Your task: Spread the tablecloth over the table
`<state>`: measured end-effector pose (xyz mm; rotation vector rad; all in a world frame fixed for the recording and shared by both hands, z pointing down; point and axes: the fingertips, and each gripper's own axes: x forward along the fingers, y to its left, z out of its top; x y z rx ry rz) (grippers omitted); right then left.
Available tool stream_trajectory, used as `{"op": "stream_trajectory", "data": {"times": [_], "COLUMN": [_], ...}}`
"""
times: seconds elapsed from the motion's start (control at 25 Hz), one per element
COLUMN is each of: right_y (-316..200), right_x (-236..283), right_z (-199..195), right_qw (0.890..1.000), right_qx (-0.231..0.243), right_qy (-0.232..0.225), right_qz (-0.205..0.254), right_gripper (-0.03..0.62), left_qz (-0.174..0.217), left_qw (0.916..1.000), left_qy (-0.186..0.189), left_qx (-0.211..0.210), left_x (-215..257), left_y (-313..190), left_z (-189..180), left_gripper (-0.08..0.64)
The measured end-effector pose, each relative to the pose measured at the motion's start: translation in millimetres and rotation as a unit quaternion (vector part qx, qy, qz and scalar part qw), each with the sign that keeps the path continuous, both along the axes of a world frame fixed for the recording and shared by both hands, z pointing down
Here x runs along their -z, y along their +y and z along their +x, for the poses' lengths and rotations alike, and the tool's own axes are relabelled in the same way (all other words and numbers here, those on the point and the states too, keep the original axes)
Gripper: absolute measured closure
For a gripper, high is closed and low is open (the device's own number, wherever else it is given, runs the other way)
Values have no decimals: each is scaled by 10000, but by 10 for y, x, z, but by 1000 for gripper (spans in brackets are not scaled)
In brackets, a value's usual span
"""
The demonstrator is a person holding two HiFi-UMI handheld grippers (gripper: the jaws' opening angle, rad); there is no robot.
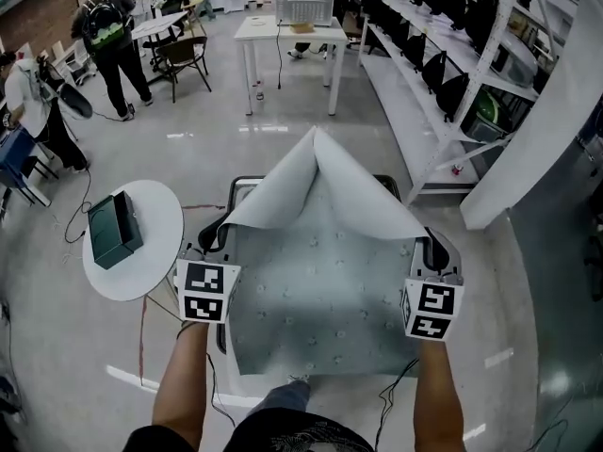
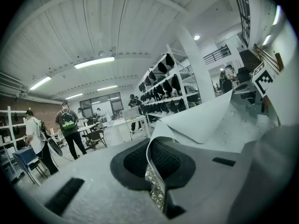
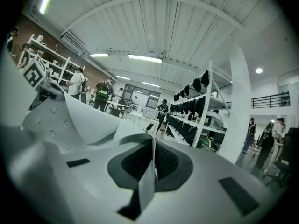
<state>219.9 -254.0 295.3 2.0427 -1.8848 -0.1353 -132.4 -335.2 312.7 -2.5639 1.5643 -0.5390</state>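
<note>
A pale grey-green tablecloth [image 1: 325, 285] with a small flower print hangs stretched between my two grippers over a small white table [image 1: 241, 188], of which only the far rim shows. The cloth's far edge folds back toward me in a raised peak [image 1: 316, 163], showing its plain white underside. My left gripper [image 1: 215, 238] is shut on the cloth's left edge; the pinched cloth edge [image 2: 154, 171] runs between the black pads. My right gripper [image 1: 435, 252] is shut on the right edge, with the cloth strip [image 3: 147, 176] clamped between its pads.
A round white side table [image 1: 132, 238] with a dark green box [image 1: 113, 229] stands at my left. Storage shelves [image 1: 443, 64] with dark bags run along the right, with a white pillar [image 1: 546, 130] beside them. A white desk [image 1: 287, 40] and people stand further back.
</note>
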Motion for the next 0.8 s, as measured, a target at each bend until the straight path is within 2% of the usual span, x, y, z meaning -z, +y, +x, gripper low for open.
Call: {"op": "stream_trajectory", "data": {"times": [0.28, 0.52, 0.8], "right_y": [-345, -554, -807], "right_x": [-375, -759, -1193], "right_z": [144, 299, 442], "right_qw": [9992, 9976, 9944], "right_qx": [-16, 63, 337], "right_qy": [-99, -99, 4], "right_qz": [-381, -684, -999], "right_gripper": [584, 584, 584], "left_qz": [-376, -695, -1030], "left_qw": [9992, 9966, 9922], "left_qy": [-128, -438, -689], "left_qx": [58, -10, 114], "left_x": [-395, -761, -1203], "left_y": [-360, -601, -769], "left_z": [-60, -121, -213], "left_gripper": [549, 546, 545]}}
